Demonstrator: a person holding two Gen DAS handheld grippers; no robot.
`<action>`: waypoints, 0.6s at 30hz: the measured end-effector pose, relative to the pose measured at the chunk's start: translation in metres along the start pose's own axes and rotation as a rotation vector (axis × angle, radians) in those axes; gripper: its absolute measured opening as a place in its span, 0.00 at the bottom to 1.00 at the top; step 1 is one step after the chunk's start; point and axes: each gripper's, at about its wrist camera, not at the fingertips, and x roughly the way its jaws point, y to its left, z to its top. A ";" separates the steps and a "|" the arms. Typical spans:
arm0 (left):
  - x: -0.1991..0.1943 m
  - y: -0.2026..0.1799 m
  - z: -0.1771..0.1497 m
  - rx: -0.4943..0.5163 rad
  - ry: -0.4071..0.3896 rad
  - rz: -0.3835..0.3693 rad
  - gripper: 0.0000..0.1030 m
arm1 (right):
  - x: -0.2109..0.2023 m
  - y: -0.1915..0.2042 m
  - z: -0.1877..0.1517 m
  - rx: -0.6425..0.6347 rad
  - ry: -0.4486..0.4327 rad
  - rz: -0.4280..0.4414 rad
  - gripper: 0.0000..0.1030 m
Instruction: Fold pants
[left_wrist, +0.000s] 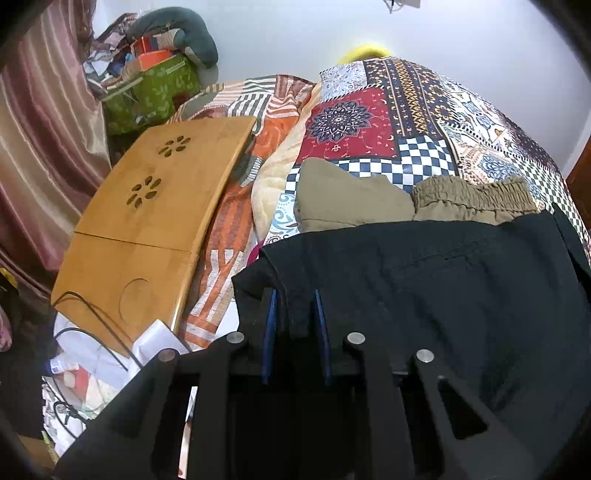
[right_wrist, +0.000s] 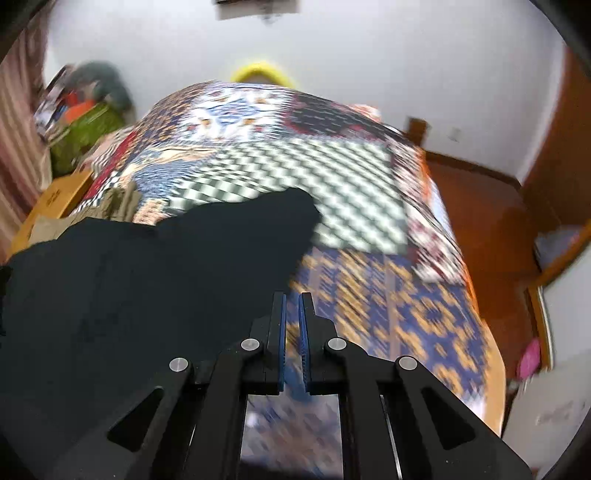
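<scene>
With the black pants (left_wrist: 424, 295) spread on the near side of the bed (left_wrist: 424, 110), the left gripper (left_wrist: 295, 314) pinches their near-left edge between its jaws, the right gripper (right_wrist: 292, 314) is closed on nothing — re-grip the near-right edge before lifting evenly.

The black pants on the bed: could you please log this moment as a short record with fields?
black pants: spread on the patchwork bedspread
left gripper: closed on a fold at the pants' edge
right gripper: shut, empty, beside the pants over the bedspread
khaki pants: lying beyond the black pair
wooden tray: left of the bedspread
</scene>
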 end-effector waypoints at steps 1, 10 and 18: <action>-0.002 -0.002 -0.001 0.005 -0.001 0.000 0.19 | -0.004 -0.004 -0.006 0.000 0.017 -0.009 0.06; -0.019 -0.019 -0.009 0.018 0.008 -0.026 0.34 | 0.013 0.045 0.016 -0.112 0.036 0.059 0.48; -0.019 -0.024 -0.016 0.059 -0.003 0.005 0.51 | 0.076 0.122 0.047 -0.278 0.068 0.082 0.51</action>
